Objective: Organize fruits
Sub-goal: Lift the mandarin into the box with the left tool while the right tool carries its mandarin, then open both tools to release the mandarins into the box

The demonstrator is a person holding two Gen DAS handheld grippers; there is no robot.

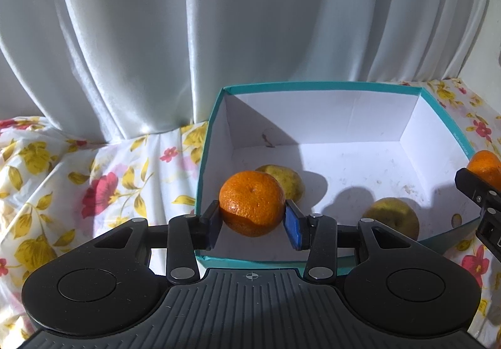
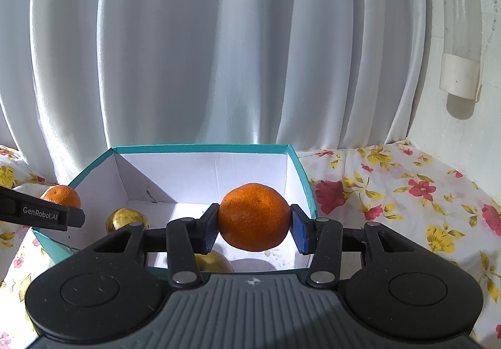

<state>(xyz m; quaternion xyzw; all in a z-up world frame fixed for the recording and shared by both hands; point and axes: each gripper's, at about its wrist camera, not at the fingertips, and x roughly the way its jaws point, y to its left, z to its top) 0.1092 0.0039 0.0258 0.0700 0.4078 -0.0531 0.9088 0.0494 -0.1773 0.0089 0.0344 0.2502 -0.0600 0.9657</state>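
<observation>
Pinching a dimpled round orange (image 1: pixel 252 203) btwn blue pads, left gripper (image 1: pixel 253 219) hangs over a teal-rimmed white cardboard box (image 1: pixel 316 86); two dull yellow-green fruits (image 1: pixel 393 216) sit on its floor, floral cloth (image 1: pixel 62 186) underneath. Right wrist view: right gripper (image 2: pixel 253 228) clamps a second orange (image 2: pixel 253 217) above same box's near-right corner; pleated white curtain (image 2: pixel 219 51) behind.

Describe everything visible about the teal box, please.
The teal box is open-topped cardboard, teal outside with a white, slightly stained inside. It stands upright on the flowered cloth, before the curtain. Two yellowish fruits lie on its floor. Each gripper holds an orange above it.
</observation>
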